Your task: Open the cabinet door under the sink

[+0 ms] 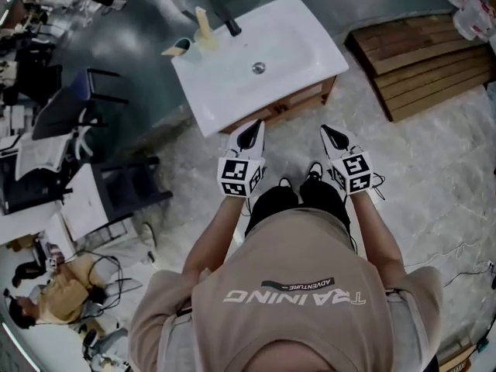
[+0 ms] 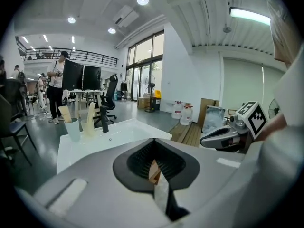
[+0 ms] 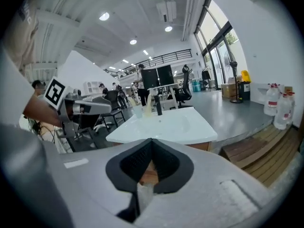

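A white sink top [image 1: 232, 76] with a black faucet [image 1: 231, 26] stands on a wooden cabinet [image 1: 285, 105], whose front edge shows just below the basin. Both grippers hang side by side in front of that cabinet, a short way off, touching nothing. My left gripper [image 1: 252, 130] has its jaws together and nothing held. My right gripper [image 1: 329, 132] is shut and empty too. The left gripper view looks over the sink [image 2: 109, 137] past closed jaw tips [image 2: 153, 140]. In the right gripper view the sink [image 3: 166, 125] and a strip of cabinet wood [image 3: 199, 147] lie beyond the closed tips [image 3: 152, 140].
A pale cup [image 1: 180, 46] stands at the sink's back left corner. A wooden pallet [image 1: 422, 60] lies to the right, with water bottles [image 1: 469, 6] behind it. A dark chair and desks [image 1: 116, 184] crowd the left side. Cables [image 1: 457, 254] run over the floor at the right.
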`<state>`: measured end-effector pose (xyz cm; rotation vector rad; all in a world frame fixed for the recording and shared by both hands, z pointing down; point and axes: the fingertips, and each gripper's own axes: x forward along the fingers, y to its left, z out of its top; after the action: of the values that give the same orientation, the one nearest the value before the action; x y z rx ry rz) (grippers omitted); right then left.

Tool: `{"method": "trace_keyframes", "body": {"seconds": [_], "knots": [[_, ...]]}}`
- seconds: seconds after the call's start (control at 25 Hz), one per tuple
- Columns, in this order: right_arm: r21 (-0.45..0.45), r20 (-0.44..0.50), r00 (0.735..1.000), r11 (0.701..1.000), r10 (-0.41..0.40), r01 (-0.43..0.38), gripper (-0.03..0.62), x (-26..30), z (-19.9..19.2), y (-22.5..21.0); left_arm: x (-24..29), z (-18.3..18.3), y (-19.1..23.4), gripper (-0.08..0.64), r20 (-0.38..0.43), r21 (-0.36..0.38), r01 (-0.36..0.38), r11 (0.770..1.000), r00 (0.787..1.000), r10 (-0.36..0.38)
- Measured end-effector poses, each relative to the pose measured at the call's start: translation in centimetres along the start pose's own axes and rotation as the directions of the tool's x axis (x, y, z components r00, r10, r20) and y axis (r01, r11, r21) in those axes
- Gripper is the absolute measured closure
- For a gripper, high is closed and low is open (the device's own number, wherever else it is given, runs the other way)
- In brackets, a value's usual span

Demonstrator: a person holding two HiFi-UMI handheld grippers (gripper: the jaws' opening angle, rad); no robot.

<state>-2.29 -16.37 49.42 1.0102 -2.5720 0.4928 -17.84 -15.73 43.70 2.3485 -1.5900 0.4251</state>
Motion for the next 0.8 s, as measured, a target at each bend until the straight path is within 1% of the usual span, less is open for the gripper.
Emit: {"method": "trace_keyframes", "body": {"seconds": [0.08,0.12,0.16,0.24,0.32,0.52,0.64,0.8], "knots": [[-0.091,-0.067,0.998,0.996,0.012,-0.018,0.591,1.2,-1.6,-0.5,1.3,-1.0,-0.5,0.543,-0.011,-0.012,-0.008,1.000,1.000,0.008],[-0.124,-0.094,0.995,0.992,0.023,-0.034,0.591,1.8,-2.4,-0.4,1.7,-1.6,-0.5,0.543,-0.020,-0.021,-0.014,1.000,1.000,0.013],[-0.135,-0.114,0.993,0.989,0.038,-0.053,0.591,2.4,-3.1,-0.2,2.0,-2.2,-0.4,0.543,-0.030,-0.030,-0.021,0.999,0.999,0.020],[-0.114,-0.135,0.988,0.990,0.069,-0.085,0.591,3.6,-4.3,0.2,2.6,-3.5,-0.2,0.543,-0.052,-0.055,-0.034,0.998,0.998,0.031],[-0.085,-0.157,0.984,0.992,0.083,-0.097,0.591,4.8,-5.9,0.0,3.1,-5.2,-0.1,0.543,-0.075,-0.085,-0.042,0.995,0.997,0.035],[0.041,-0.218,0.973,0.997,0.077,-0.070,0.591,9.5,-12.2,-2.3,4.8,-10.3,0.3,0.543,-0.126,-0.138,-0.064,0.988,0.991,0.046],[0.102,-0.228,0.970,0.993,0.086,-0.064,0.591,12.7,-15.8,-2.9,4.8,-13.6,0.7,0.543,-0.157,-0.160,-0.076,0.984,0.986,0.051],[0.131,-0.212,0.973,0.990,0.086,-0.059,0.589,16.8,-18.8,-3.3,5.2,-17.7,1.6,0.543,-0.197,-0.174,-0.096,0.980,0.979,0.061]]}}
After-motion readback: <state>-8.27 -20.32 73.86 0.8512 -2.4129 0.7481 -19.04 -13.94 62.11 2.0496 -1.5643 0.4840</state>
